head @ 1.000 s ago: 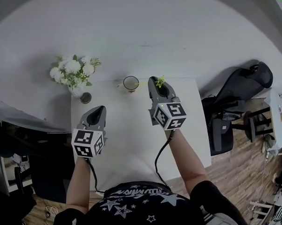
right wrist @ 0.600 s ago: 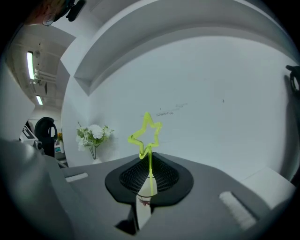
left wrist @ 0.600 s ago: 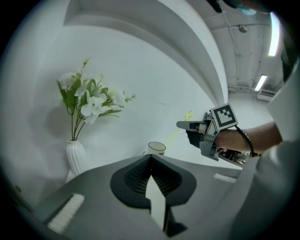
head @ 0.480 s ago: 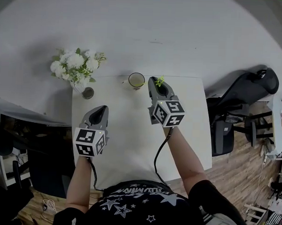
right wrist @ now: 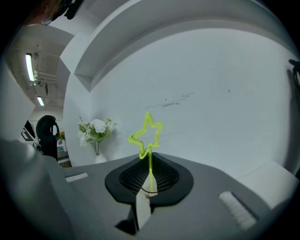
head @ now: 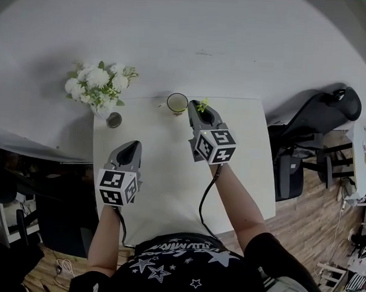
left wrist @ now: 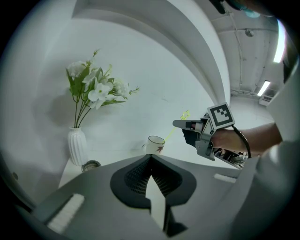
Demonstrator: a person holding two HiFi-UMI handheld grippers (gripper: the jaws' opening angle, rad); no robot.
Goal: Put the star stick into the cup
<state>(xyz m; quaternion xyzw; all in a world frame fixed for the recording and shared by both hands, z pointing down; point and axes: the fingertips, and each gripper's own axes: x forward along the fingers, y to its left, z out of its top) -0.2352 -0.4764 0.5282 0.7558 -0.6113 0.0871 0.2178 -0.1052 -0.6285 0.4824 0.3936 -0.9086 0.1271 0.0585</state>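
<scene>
1. Holds the left gripper [head: 132,145] close in front of the torso, jaws pressed together with nothing between them, marker cube [head: 116,188] facing up at the rear.
2. Reaches the right gripper [head: 195,106] further forward, jaws clamped on a thin stick [right wrist: 150,161] that stands upright between them.
3. Extends the bare left forearm [head: 106,236] almost straight ahead.
4. Angles the bare right forearm [head: 235,199] inward from the shoulder, a dark short sleeve at its top.

Grey left tongs [head: 132,144], right tongs [head: 196,105], black cables [head: 205,196], star-print shirt [head: 172,260], perhaps lettered
</scene>
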